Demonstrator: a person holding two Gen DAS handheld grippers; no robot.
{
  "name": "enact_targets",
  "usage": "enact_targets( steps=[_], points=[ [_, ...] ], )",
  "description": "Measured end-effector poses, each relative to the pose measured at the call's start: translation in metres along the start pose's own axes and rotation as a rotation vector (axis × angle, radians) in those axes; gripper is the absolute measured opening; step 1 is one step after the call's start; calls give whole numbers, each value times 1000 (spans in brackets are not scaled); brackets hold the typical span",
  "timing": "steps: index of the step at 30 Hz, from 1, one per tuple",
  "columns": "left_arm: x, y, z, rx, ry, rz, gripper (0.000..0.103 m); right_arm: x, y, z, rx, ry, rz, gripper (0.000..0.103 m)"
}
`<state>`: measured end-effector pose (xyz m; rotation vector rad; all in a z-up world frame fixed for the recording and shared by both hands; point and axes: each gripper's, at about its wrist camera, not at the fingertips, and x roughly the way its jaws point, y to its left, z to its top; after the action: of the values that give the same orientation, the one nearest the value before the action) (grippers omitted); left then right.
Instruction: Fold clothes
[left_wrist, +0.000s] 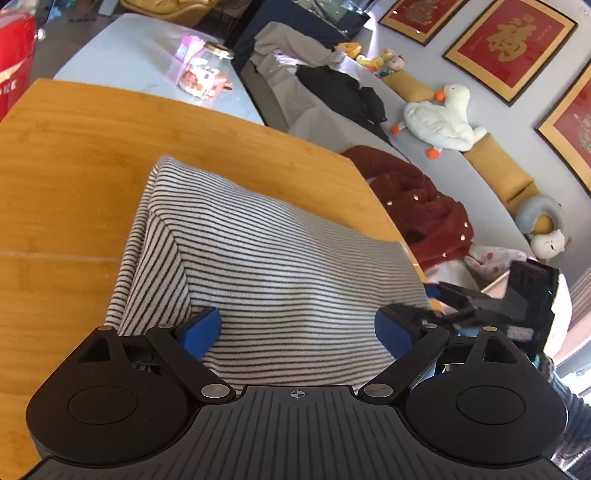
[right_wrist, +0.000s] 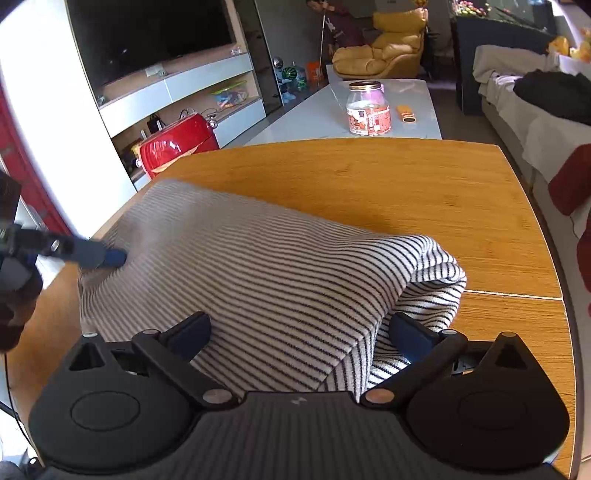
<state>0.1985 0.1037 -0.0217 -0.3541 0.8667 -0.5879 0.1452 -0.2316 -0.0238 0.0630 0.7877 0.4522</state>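
Both tools, left tool (left_wrist: 297, 330) and right tool (right_wrist: 303, 338), sit released around the striped shirt (left_wrist: 280, 258), so it could slump unfolded off the table (left_wrist: 74, 166).

We see a soft, finely ribbed black-and-white striped knit cloth garment (left_wrist: 273, 266) on a smooth, satin-finished honey-coloured bamboo-look wooden table (left_wrist: 74, 166). The matt black plastic left gripper (left_wrist: 297, 330) carries matt blue pads (left_wrist: 201, 330) and shiny metal pivot pins, as does the right gripper (right_wrist: 301, 332).
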Motion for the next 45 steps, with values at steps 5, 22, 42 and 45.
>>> enact_targets(
  steps=[5, 22, 42, 45],
  points=[
    [34, 10, 40, 45, -78, 80, 95, -13, 16, 2, -40, 0, 28, 103],
    [23, -33, 1, -8, 19, 7, 99, 31, -14, 44, -152, -134, -328, 103],
    [50, -20, 23, 100, -21, 74, 103, 13, 2, 1, 38, 5, -207, 103],
    [48, -19, 21, 102, -23, 73, 103, 9, 3, 4, 15, 18, -195, 103]
  ],
)
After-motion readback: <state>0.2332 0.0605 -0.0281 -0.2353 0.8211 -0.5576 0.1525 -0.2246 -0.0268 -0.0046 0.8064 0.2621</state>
